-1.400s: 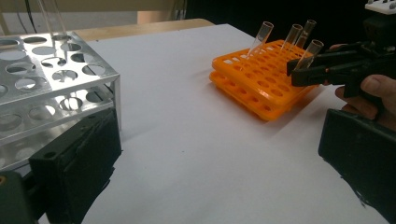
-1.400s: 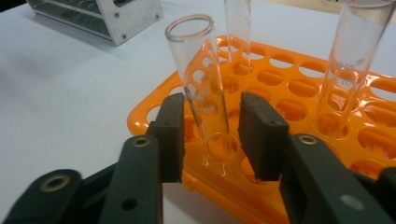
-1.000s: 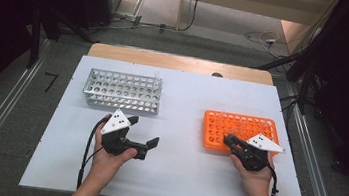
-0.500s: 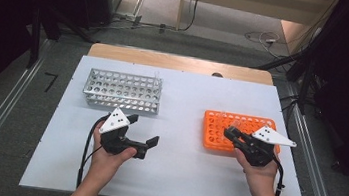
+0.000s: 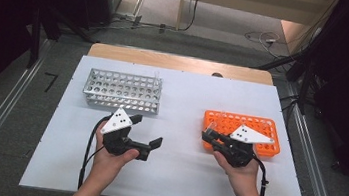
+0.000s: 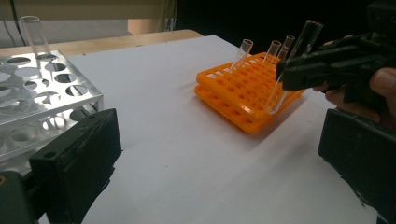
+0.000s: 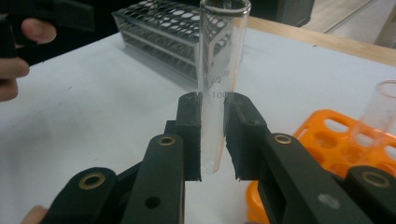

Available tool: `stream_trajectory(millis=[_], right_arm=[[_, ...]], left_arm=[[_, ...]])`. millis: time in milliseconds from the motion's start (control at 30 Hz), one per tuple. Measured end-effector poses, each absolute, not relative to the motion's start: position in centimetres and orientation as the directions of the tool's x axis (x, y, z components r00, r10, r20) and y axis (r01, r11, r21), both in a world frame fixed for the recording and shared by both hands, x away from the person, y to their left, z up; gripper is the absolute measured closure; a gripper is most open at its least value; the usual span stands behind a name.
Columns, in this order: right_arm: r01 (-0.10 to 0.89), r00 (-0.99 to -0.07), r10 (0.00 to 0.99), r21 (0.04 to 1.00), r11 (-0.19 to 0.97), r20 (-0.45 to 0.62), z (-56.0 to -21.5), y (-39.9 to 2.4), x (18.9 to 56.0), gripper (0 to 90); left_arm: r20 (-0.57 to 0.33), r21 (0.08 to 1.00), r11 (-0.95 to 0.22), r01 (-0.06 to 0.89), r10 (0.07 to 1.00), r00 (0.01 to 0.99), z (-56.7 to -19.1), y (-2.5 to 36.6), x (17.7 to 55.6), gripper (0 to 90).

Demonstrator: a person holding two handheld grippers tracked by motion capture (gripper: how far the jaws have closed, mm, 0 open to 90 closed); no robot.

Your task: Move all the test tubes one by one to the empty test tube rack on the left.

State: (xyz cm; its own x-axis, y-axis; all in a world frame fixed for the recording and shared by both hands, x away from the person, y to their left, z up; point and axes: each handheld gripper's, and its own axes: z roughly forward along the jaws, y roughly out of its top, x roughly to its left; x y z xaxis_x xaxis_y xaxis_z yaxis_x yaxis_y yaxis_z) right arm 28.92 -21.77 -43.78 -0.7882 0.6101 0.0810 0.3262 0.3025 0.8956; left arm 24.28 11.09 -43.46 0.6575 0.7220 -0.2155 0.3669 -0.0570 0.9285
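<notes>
The high view looks forward and down from above the person's side, taking in the whole white table (image 5: 177,179) from some way off. The left gripper view sits low, close over the tabletop, facing across it toward the orange rack (image 6: 243,93), with the metal rack (image 6: 42,98) at its left edge. The right gripper view is very close, looking along its jaws toward the metal rack (image 7: 173,32). Both racks appear in all three views.

A glossy clear glass tube (image 7: 217,88), a matt orange plastic rack (image 5: 259,128) and a shiny perforated metal rack (image 5: 123,90) on smooth white tabletop (image 5: 178,174).
</notes>
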Motion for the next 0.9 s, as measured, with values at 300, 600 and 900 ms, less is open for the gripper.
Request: stream_trajectory(millis=[300,600,900], right_arm=[[0.315,-0.835,0.544,0.884,0.345,0.085,-44.6,-19.5,27.7,74.2],[0.294,-0.861,0.503,0.879,0.376,0.072,-44.9,-18.0,26.8,74.2],[0.274,-0.885,0.461,0.873,0.403,0.064,-45.2,-16.4,26.1,74.3]], left_arm=[[-0.224,0.931,-0.059,0.359,0.684,0.695,-43.0,9.8,23.8,4.2],[-0.227,0.923,-0.078,0.376,0.679,0.698,-42.9,8.3,23.7,19.6],[-0.209,0.928,-0.115,0.354,0.627,0.751,-43.1,6.7,23.2,44.4]])
